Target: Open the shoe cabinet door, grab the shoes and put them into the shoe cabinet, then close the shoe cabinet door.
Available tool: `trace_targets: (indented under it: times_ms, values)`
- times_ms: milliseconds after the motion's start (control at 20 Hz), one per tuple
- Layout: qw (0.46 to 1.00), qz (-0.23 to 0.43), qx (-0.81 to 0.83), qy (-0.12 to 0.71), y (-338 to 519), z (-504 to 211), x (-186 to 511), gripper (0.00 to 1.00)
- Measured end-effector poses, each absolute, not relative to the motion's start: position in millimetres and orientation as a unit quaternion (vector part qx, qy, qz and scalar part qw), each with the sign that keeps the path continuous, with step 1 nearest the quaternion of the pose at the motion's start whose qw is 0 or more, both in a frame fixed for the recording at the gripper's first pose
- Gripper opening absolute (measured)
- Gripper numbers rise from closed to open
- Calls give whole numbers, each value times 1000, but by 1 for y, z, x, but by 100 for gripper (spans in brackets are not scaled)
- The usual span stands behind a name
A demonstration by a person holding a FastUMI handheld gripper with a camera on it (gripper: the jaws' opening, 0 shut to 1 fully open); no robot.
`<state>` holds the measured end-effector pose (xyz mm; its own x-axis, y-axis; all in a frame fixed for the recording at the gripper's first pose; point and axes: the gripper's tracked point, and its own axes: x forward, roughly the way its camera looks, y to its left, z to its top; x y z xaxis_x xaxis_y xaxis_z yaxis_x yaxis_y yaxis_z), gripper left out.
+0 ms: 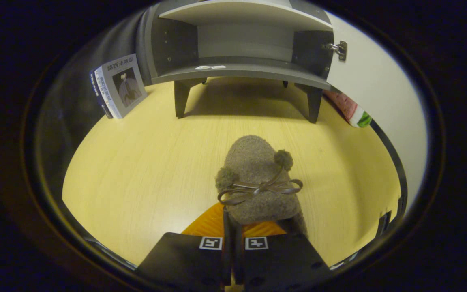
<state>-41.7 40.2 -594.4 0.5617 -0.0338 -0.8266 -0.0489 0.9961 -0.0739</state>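
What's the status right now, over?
Gripper shut on slipper, heel end. Shoe cabinet ahead, door open, lower shelf bare. Books left of it, off the path.

Tool (233,243) with two flat blocks, each bearing a square marker

Your fuzzy slipper (258,178) is taupe-brown with matching pompoms, a grey-brown ribbon bow and a ribbed orange sole. You have a grey shoe cabinet (241,48) with a cream-white door (375,77) on a pale yellow wood-grain floor (136,170). Your grey-white book (121,84) carries a dark portrait; beside the door lies a pink-and-green watermelon-patterned item (353,111).
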Motion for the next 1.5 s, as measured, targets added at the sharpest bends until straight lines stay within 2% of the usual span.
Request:
trace_targets:
  times_ms: [450,900,1150,1500]
  values:
    - [902,20,-40,429,42,-544,-34,6]
    - [939,48,-31,338,34,-375,6,5]
    - [959,48,-44,276,32,-299,54,5]
    - [976,15,-50,212,40,-237,159,5]
